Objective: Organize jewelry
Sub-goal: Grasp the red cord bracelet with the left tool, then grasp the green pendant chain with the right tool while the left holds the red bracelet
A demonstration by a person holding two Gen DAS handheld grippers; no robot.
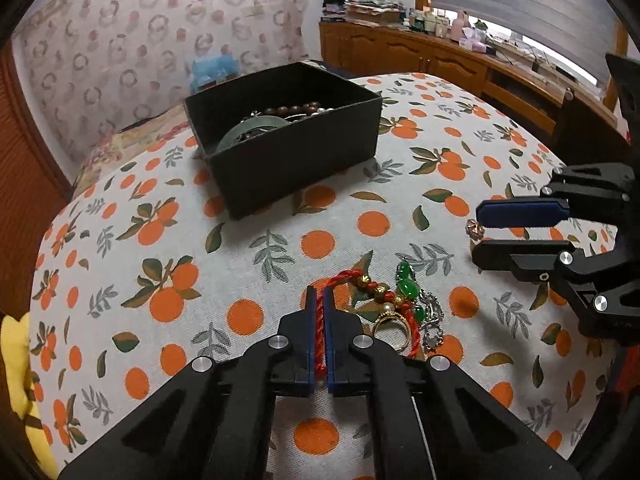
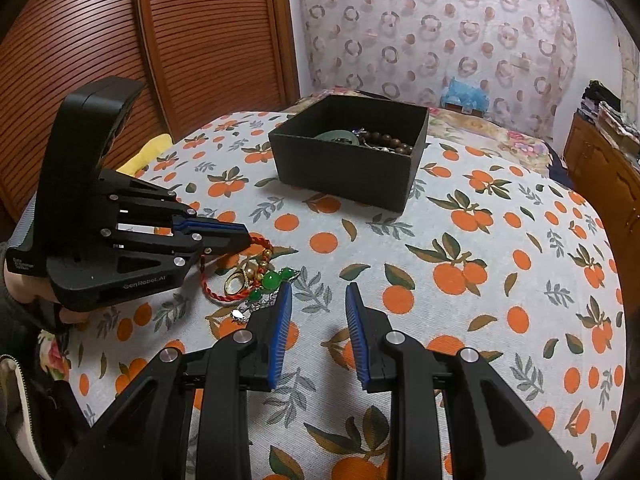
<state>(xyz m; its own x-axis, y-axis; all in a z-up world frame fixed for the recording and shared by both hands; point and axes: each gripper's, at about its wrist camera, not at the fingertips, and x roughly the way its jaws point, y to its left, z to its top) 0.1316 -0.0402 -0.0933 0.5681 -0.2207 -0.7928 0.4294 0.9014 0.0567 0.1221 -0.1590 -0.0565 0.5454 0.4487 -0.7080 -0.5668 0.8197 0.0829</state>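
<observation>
My left gripper (image 1: 319,294) is shut on a red braided cord bracelet (image 1: 319,332) with gold beads, low over the cloth; the bracelet also shows in the right wrist view (image 2: 260,242). Beside it lies a pile: a gold ring (image 1: 390,326), green jade pendants (image 1: 409,286) and a silver chain (image 1: 434,322). A small rose-gold bead (image 1: 475,229) lies near my right gripper (image 1: 478,236). My right gripper (image 2: 318,292) is open and empty, just right of the pile (image 2: 256,280). A black box (image 1: 288,136) holding wooden beads and a green bangle stands farther back.
The table is covered by an orange-print cloth (image 2: 460,260). A wooden slatted door (image 2: 120,40) is at the left, a wooden cabinet (image 1: 440,60) with clutter at the back right. A yellow item (image 1: 16,380) sits at the table's left edge.
</observation>
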